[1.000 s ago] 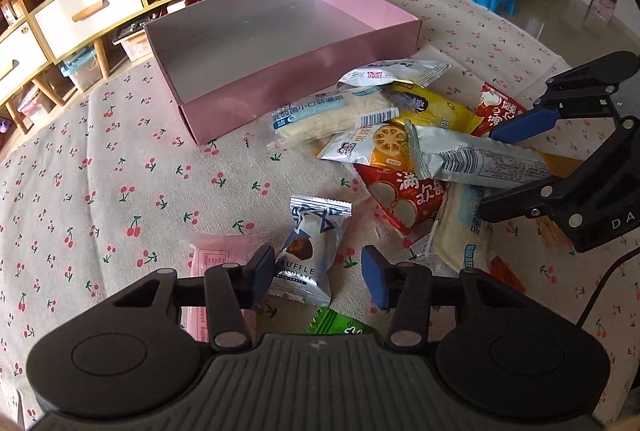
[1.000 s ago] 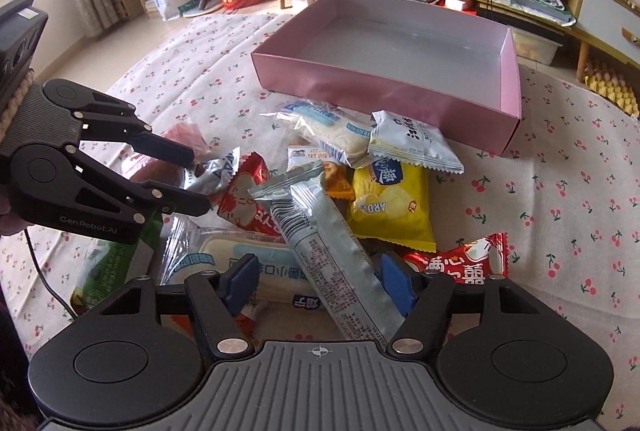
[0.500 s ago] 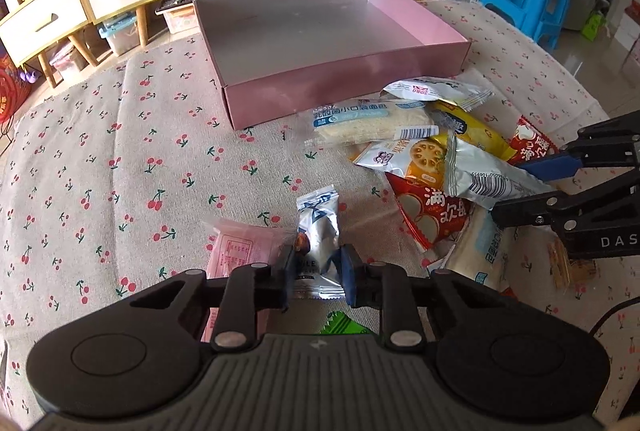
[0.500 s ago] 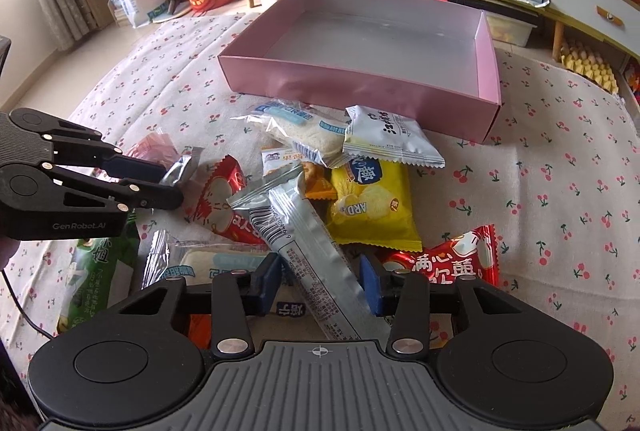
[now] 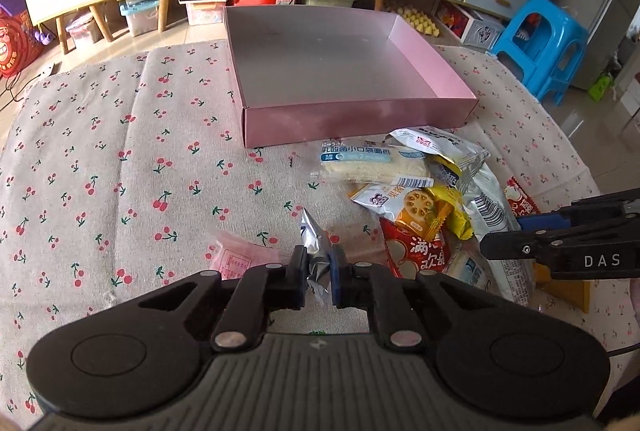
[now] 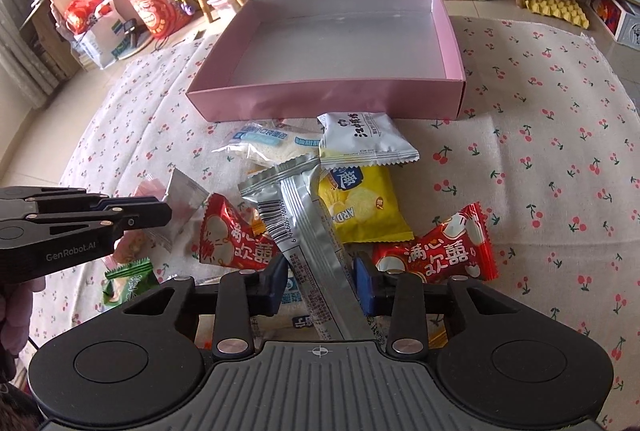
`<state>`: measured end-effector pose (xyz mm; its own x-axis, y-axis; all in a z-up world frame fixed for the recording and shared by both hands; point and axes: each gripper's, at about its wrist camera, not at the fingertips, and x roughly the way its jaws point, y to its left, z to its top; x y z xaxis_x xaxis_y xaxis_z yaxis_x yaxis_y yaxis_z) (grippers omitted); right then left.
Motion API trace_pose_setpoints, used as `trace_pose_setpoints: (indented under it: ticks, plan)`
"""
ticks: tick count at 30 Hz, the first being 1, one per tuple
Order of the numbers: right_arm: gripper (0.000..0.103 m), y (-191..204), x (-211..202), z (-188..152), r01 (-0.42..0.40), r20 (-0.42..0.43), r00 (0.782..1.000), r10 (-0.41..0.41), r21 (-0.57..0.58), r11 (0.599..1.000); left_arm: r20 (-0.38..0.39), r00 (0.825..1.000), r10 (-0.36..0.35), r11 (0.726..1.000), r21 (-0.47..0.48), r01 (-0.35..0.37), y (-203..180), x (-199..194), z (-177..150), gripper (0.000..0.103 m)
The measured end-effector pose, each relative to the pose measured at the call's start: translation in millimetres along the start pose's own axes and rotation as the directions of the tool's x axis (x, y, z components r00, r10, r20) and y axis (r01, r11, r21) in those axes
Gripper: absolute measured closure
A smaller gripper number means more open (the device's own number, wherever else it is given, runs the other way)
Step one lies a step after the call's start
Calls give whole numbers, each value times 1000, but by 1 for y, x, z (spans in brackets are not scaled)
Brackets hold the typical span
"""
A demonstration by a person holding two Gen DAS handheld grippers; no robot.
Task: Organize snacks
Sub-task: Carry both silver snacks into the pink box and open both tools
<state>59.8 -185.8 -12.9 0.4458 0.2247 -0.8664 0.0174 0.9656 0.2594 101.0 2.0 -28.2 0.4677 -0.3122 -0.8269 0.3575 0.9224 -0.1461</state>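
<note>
An empty pink box (image 5: 352,119) (image 6: 320,99) stands at the far side of the cherry-print cloth. My left gripper (image 5: 318,263) (image 6: 165,211) is pinched shut on a small silver chocolate packet (image 5: 313,235) (image 6: 186,197), which stands crumpled between the pads. My right gripper (image 6: 320,281) (image 5: 502,234) has its jaws closing on a long silver packet (image 6: 308,223); both blue pads touch its sides, and its near end runs under the gripper body. The two grippers sit side by side over the snack pile, just in front of the box.
Loose snacks lie between me and the box: two red packets (image 6: 436,255), a yellow chip bag (image 6: 360,207), a white packet (image 6: 364,139), a bread pack (image 5: 372,161), a green candy (image 6: 128,279), a pink packet (image 5: 236,257). A blue stool (image 5: 548,43) stands right.
Both grippers went from wide open to closed, the left onto the small silver packet, the right onto the long silver one. Both wrists rolled, so the views now sit more level.
</note>
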Motion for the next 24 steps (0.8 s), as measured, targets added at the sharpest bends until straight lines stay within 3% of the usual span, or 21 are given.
trace_pose_setpoints:
  ticks: [13, 19, 24]
  plan:
    - [71, -8, -4, 13, -31, 30, 999, 27, 107, 994, 28, 997, -70, 989, -126, 73, 12, -7, 7, 93]
    - [73, -12, -19, 21, -66, 89, 995, 52, 162, 985, 74, 995, -64, 984, -163, 75, 14, -15, 14, 93]
    - [73, -21, -36, 45, -144, 177, 979, 104, 228, 963, 127, 990, -63, 974, -208, 88, 16, -19, 33, 93]
